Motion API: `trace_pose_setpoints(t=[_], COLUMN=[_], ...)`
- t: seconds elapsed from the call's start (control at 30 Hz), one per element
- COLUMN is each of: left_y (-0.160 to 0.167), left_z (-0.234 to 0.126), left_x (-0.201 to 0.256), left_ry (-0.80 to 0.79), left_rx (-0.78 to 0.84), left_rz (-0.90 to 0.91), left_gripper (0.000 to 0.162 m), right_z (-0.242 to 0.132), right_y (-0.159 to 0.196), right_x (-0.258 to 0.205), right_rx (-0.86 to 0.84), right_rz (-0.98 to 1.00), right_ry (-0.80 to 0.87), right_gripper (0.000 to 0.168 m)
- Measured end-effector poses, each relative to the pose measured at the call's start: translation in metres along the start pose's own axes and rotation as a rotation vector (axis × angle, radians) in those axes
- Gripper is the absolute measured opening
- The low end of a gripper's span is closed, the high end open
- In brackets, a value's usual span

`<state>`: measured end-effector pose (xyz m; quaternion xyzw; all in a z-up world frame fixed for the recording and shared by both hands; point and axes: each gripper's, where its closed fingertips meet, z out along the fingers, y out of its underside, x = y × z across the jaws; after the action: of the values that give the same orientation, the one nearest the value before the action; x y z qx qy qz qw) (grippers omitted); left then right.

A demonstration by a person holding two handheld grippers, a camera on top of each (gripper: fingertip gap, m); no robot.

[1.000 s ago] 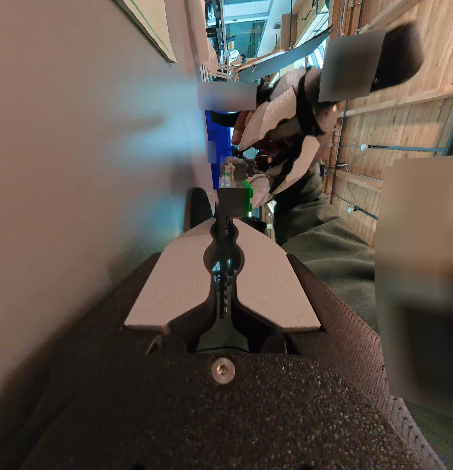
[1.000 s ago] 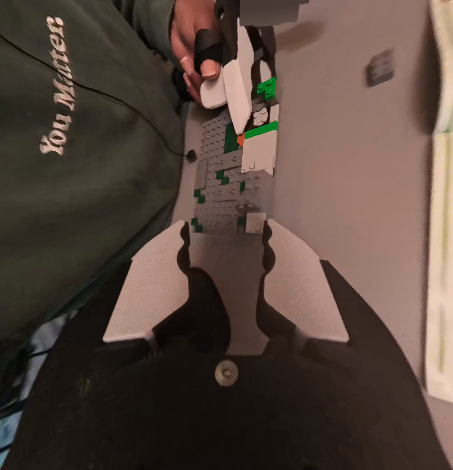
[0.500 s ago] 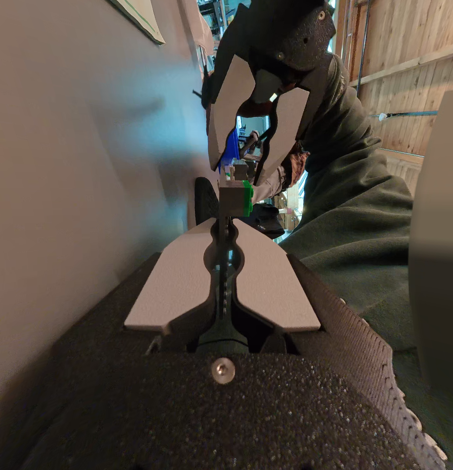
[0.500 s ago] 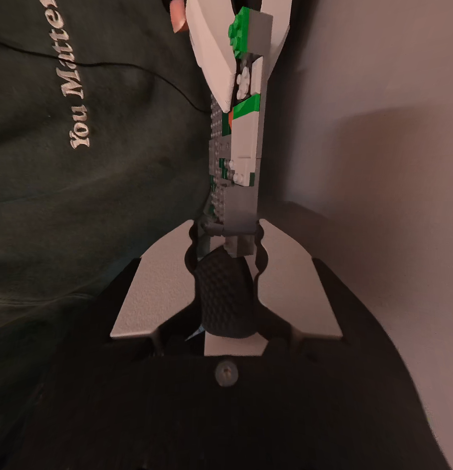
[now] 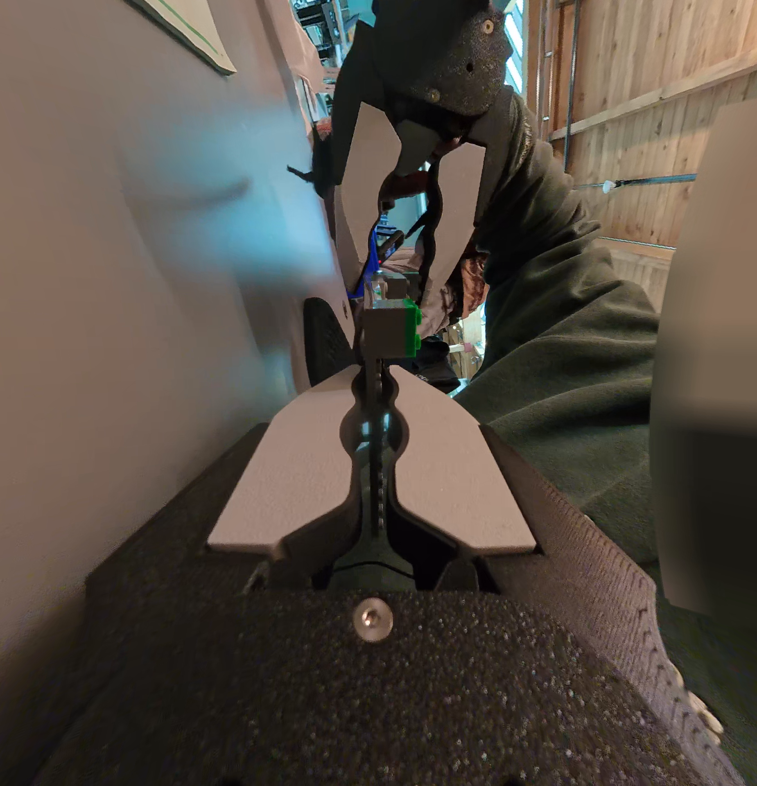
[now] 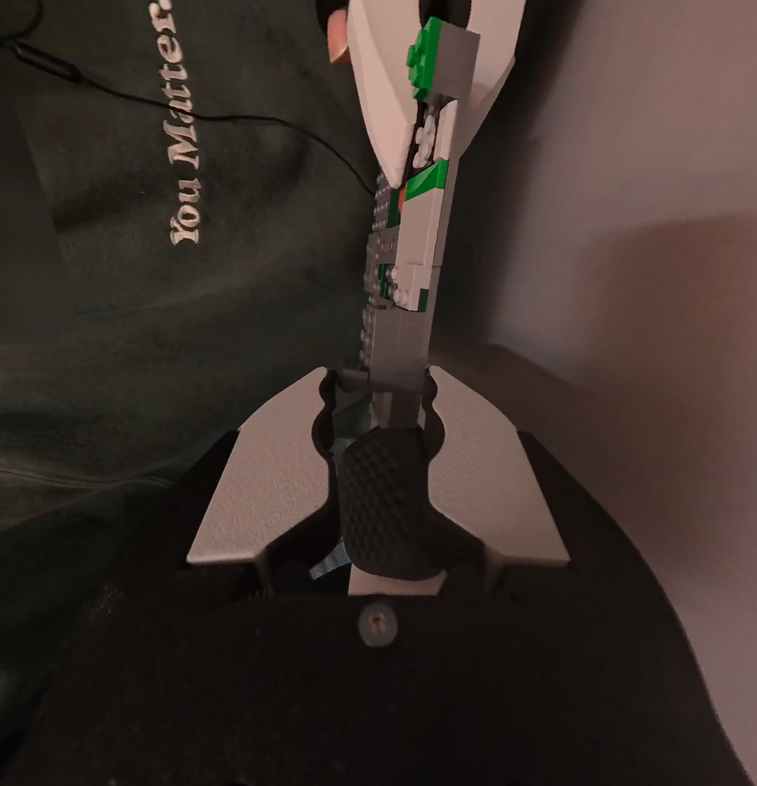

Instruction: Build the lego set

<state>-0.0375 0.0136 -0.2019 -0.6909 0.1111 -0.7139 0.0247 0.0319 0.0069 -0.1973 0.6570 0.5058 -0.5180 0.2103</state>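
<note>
The lego build (image 6: 415,238) is a grey baseplate carrying white, grey and green bricks, held up in the air edge-on beside the grey table. My left gripper (image 5: 374,374) is shut on one end of the plate, just below a grey brick with a green plate (image 5: 389,336). In the right wrist view the left gripper (image 6: 432,161) shows at the top, clamped on the far end. My right gripper (image 6: 381,376) is shut across the other end of the build. In the left wrist view the right gripper (image 5: 391,289) points down from above.
The grey table surface (image 6: 623,297) stands right beside the build. A black textured rounded object (image 6: 381,502) lies behind the plate, also in the left wrist view (image 5: 321,340). A paper sheet (image 5: 185,34) lies farther off. A person's dark green sweatshirt (image 6: 113,255) fills the other side. My right fingertips sit around 8 cm from my left ones.
My right gripper has moved in from open and apart onto the near end of the build and narrowed on it. The build has turned from face-on to edge-on. The left gripper stayed shut.
</note>
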Motion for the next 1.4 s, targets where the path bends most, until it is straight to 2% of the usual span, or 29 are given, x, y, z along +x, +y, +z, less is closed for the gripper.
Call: trace_pose_setpoints(t=[0.5,0.87,0.93,1.4], left_y=[0.008,0.022,0.028,0.031], left_z=[-0.01,-0.016,-0.015,-0.019], left_x=[0.013,0.029,0.03,0.027], left_ry=[0.074,0.144,0.127,0.097], left_rx=[-0.001,-0.057,-0.08,-0.05], left_rz=[-0.01,0.077,0.128,0.124], left_gripper=[0.008,0.008,0.008,0.008], right_z=[0.013,0.021,0.024,0.033], right_y=[-0.007,-0.013,-0.01,-0.01], right_x=[-0.01,-0.03,-0.032,-0.03], right_rx=[0.088,0.114,0.095,0.157], right_rz=[-0.145,-0.254,-0.278,-0.26], right_ry=[0.037,0.061,0.074,0.079], right_gripper=[0.037,0.037,0.036,0.036])
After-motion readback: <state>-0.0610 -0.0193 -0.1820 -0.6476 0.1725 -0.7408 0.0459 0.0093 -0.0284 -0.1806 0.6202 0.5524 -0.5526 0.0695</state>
